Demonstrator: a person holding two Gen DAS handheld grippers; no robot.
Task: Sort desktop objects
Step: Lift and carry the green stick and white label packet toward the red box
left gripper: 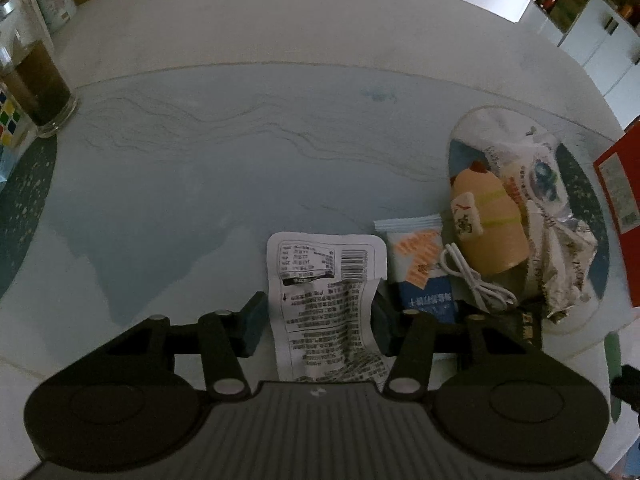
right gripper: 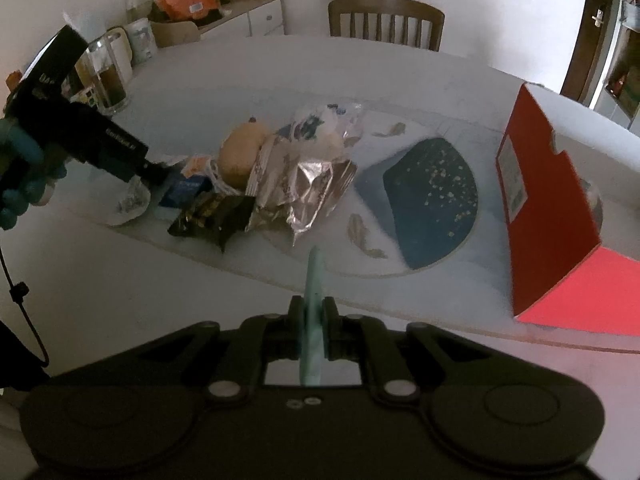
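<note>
- The left gripper (left gripper: 316, 320) is standing wide apart around a white printed packet (left gripper: 326, 300); its pads are sitting either side of the packet, and whether they are touching it cannot be told.
- The packet is lying flat on the table (left gripper: 240, 160), just beside a blue-and-orange sachet (left gripper: 420, 268).
- The right gripper (right gripper: 313, 332) is squeezing tight on a thin pale-green strip (right gripper: 312, 312), which is pointing forward above the table edge.
- A heap of wrappers (right gripper: 304, 176), a tan plush toy (left gripper: 488, 224) and a white cable (left gripper: 476, 280) are piling up together.
- A red box (right gripper: 548, 216) is standing at the right.
</note>
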